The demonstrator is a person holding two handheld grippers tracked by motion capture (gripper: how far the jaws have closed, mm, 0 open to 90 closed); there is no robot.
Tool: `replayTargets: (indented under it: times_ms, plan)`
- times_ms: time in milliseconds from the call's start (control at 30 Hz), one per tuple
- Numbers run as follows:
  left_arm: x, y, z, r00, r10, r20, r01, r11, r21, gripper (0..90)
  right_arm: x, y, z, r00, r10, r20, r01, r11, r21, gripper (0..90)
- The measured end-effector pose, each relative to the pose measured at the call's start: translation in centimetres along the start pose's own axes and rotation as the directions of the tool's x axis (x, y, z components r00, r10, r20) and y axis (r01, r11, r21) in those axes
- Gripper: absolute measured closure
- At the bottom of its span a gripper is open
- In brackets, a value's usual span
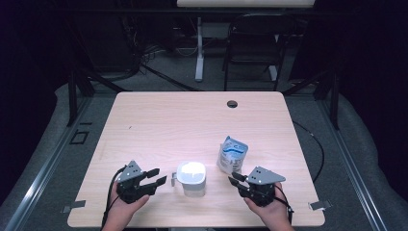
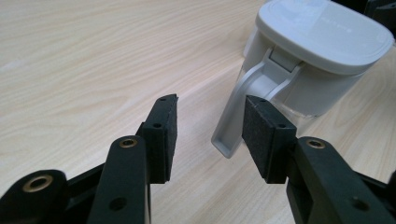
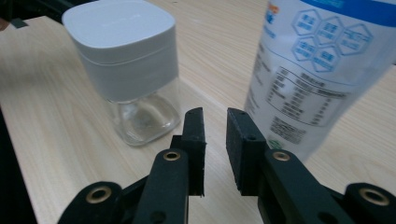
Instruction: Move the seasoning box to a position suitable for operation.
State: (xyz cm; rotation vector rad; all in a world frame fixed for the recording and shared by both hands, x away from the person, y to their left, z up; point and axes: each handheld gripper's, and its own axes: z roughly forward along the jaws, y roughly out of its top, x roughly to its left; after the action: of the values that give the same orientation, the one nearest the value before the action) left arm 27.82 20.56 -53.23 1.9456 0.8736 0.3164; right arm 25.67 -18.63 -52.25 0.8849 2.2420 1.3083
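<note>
White and clear, the lidded jug [image 1: 191, 178] stands upright near the front edge of the wooden table [image 1: 159, 120], between your 2 grippers. Its white handle [image 2: 240, 109] points toward your left gripper [image 1: 158, 177], whose jaws stand released with the handle's lower tip just beside the right pad [image 2: 261, 135]; I cannot tell whether that pad touches it, and the left pad is clear of it. In the right gripper view the jug's glass base looks nearly empty under the wide white lid. Your right gripper [image 1: 234, 183] sits on the jug's other side, jaws narrowed to a slim gap with nothing between them. Just beyond it the blue-and-white pouch [image 1: 232, 155] stands upright, near the jug but apart.
</note>
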Motion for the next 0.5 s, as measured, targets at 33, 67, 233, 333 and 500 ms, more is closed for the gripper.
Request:
replayTargets:
  times_ms: [33, 67, 233, 333, 500]
  plan:
    - [0.0, 0.1, -0.2, 1.0000, 0.001, -0.001, -0.001, 1.0000, -0.004, 55.5, 0.1, 0.1, 0.1, 1.0000, -0.006, -0.007, 0.006, 1.000, 0.000, 78.1]
    - [-0.1, 0.3, -0.3, 1.0000, 0.001, -0.006, -0.002, 1.0000, -0.008, 55.3, 0.2, 0.2, 0.2, 0.9999, -0.013, -0.010, 0.013, 1.000, 0.000, 78.2]
    - [-0.3, 1.1, -0.8, 0.9998, -0.011, -0.015, 0.010, 0.9993, -0.037, 55.4, 0.7, 0.5, 0.7, 0.9994, -0.020, -0.027, 0.020, 1.000, 0.006, 77.3]
    - [-0.5, 1.6, -0.7, 0.9998, 0.001, -0.019, -0.002, 0.9992, -0.041, 56.9, 0.7, 0.5, 0.9, 0.9989, -0.029, -0.038, 0.029, 1.000, 0.009, 75.6]
    - [-0.6, 2.9, -0.7, 0.9998, 0.020, 0.006, -0.020, 0.9996, -0.021, 62.9, 0.7, 1.0, 0.9, 0.9980, -0.019, -0.060, 0.019, 1.000, -0.008, 76.1]
